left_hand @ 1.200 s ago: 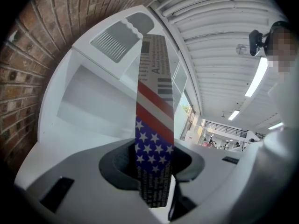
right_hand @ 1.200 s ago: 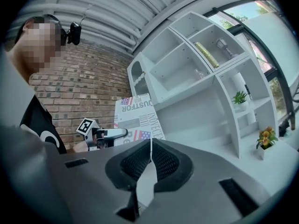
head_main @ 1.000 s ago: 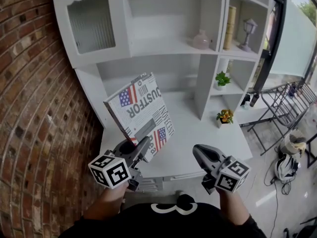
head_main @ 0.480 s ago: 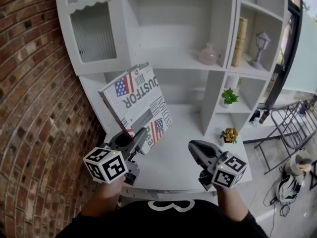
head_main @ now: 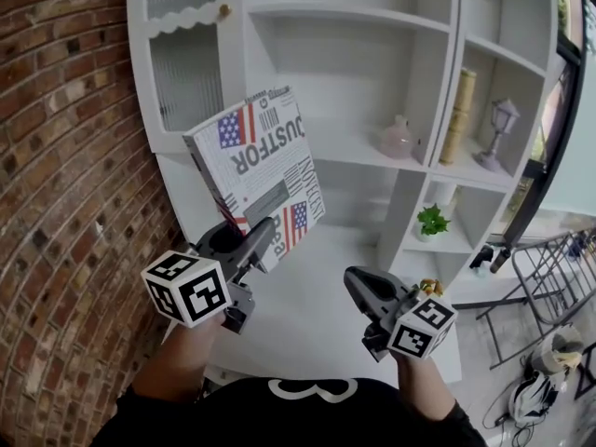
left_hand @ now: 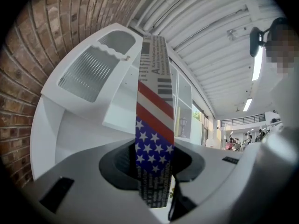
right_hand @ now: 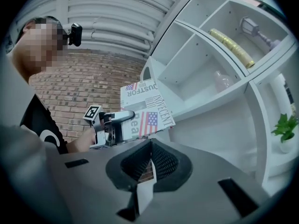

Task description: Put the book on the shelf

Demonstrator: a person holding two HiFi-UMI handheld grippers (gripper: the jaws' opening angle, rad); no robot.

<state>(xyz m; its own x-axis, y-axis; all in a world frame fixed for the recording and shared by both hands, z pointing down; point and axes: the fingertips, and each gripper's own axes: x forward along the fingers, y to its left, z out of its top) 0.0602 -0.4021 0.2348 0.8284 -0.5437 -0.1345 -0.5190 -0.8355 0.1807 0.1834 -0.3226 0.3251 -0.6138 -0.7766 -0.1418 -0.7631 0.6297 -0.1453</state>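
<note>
The book point(head_main: 256, 170), printed like a newspaper with American flags, is held up in front of the white shelf unit point(head_main: 368, 156), tilted, cover toward me. My left gripper point(head_main: 256, 242) is shut on its lower edge. In the left gripper view the book point(left_hand: 154, 125) stands edge-on between the jaws. My right gripper point(head_main: 358, 287) hovers to the right above the counter, jaws shut and empty. From the right gripper view the book point(right_hand: 147, 107) and the left gripper point(right_hand: 122, 120) appear ahead of the right gripper point(right_hand: 150, 146). The wide middle shelf compartment point(head_main: 345, 73) is behind the book.
A pink vase point(head_main: 398, 138) stands on the middle shelf. A tall yellow book point(head_main: 461, 103) and a small lantern point(head_main: 503, 119) occupy the right compartment, with a potted plant point(head_main: 431, 220) below. A brick wall point(head_main: 65, 156) lies left, beside a ribbed-glass cabinet door point(head_main: 186, 73).
Both grippers have risen. The book has been lifted from above the counter to the level of the middle shelf, still in the left gripper.
</note>
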